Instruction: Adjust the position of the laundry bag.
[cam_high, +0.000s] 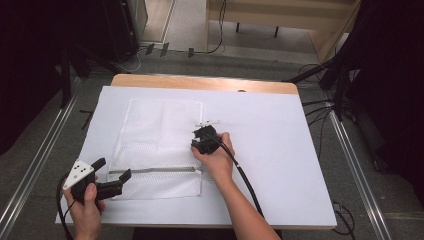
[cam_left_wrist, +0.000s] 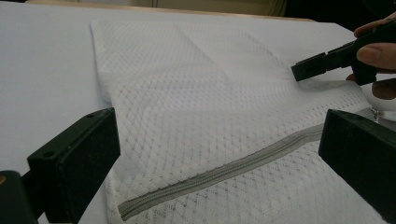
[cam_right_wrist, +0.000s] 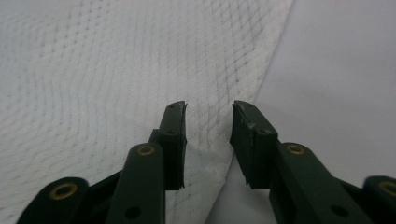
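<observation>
High view overhead facing forward, gripper views low, close, sharing mesh bag

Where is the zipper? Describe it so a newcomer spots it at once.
On the white table lies a white mesh bag. Near its edge closest to the person runs the zipper, a straight grey strip, the lone grey line on the white mesh.

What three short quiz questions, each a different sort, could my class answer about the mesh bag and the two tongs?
1. True or false: the zipper on the white mesh bag is grey.
2. Which tongs are at the bag's right edge? A) left tongs B) right tongs
3. Fill in: the bag lies flat on a ____ table cover.

Key: 1 true; 2 B, seen in the high view; 3 white.
</observation>
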